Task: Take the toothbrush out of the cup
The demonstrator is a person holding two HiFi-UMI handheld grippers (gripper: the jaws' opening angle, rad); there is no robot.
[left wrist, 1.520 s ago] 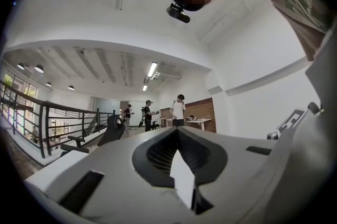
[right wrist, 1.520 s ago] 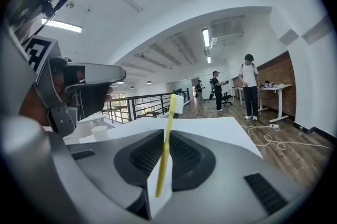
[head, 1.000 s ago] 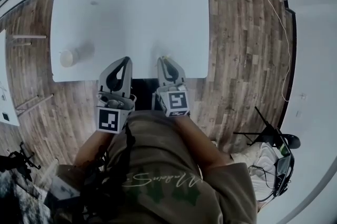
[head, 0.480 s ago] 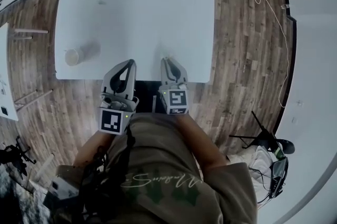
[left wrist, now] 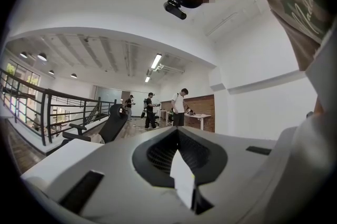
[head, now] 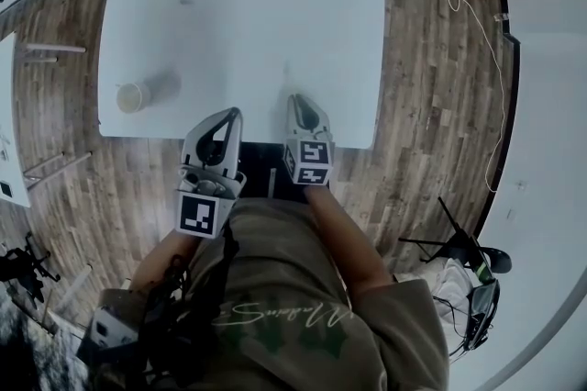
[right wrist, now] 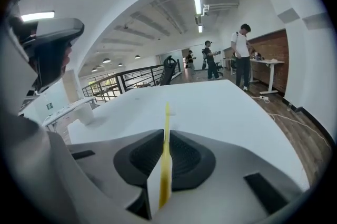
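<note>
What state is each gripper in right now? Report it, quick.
Left gripper: closed, nothing between its jaws.
Right gripper: closed on the yellow toothbrush.

A white rectangular desk [head: 275, 4] stands on a brown wooden plank floor [head: 431, 105]. One pale plastic cup [head: 131, 96] sits by the desk's near left corner.

The left tongs [left wrist: 177, 130] fill the lower half, jaws closed tip to tip with nothing between them. At 8 o'clock shows a corner of a white surface [left wrist: 55, 159]. At 9 o'clock runs a dark railing [left wrist: 47, 112], with a black chair [left wrist: 112, 125] near it. Just above centre, three people [left wrist: 179, 107] stand by a brick wall [left wrist: 204, 106]. At 12 o'clock hangs a head camera [left wrist: 174, 9].
</note>
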